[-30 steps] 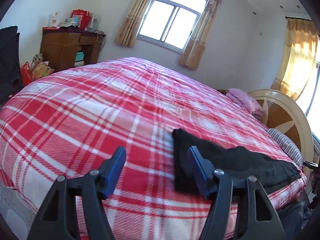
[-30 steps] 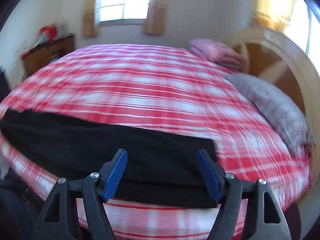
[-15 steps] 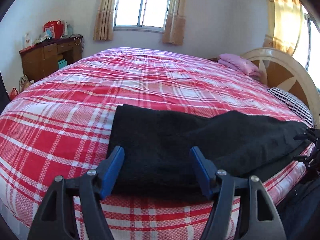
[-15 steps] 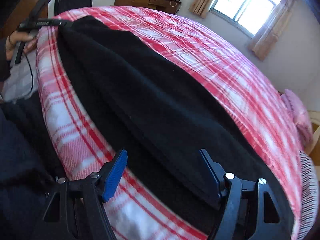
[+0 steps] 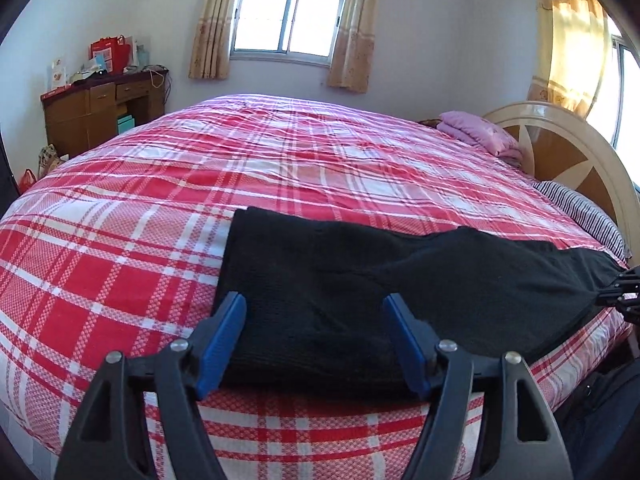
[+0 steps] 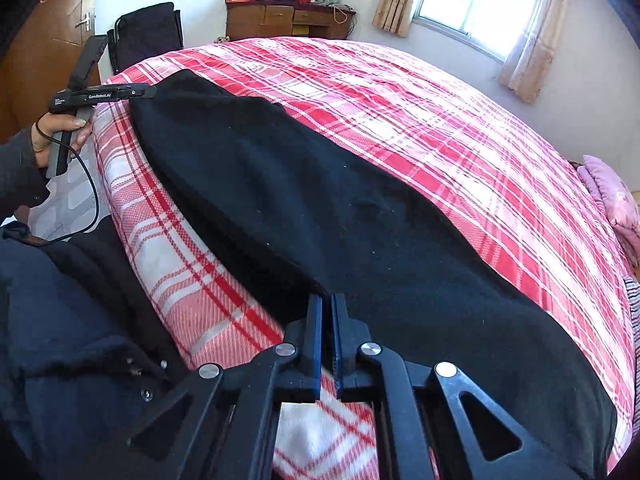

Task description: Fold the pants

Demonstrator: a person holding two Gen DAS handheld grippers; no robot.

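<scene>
Black pants point(image 5: 360, 280) lie lengthwise along the near edge of the bed with the red plaid cover point(image 5: 160, 208); they also fill the right wrist view point(image 6: 320, 208). My left gripper point(image 5: 316, 320) is open, its blue pads straddling the pants' left end. It shows from the side in the right wrist view point(image 6: 140, 91), at the far end of the pants. My right gripper point(image 6: 327, 304) is shut on the near edge of the pants' other end. Its tip shows at the right edge of the left wrist view point(image 5: 624, 292).
A wooden headboard point(image 5: 560, 144), a pink folded cloth point(image 5: 480, 132) and a striped pillow point(image 5: 580, 212) are at the bed's right end. A wooden desk point(image 5: 100, 108) stands by the far wall. The person's dark clothing point(image 6: 60, 340) is beside the bed edge.
The right gripper has closed on the edge of the pants; it was open half a second ago. The left gripper has swung right over the pants' left end and stays open.
</scene>
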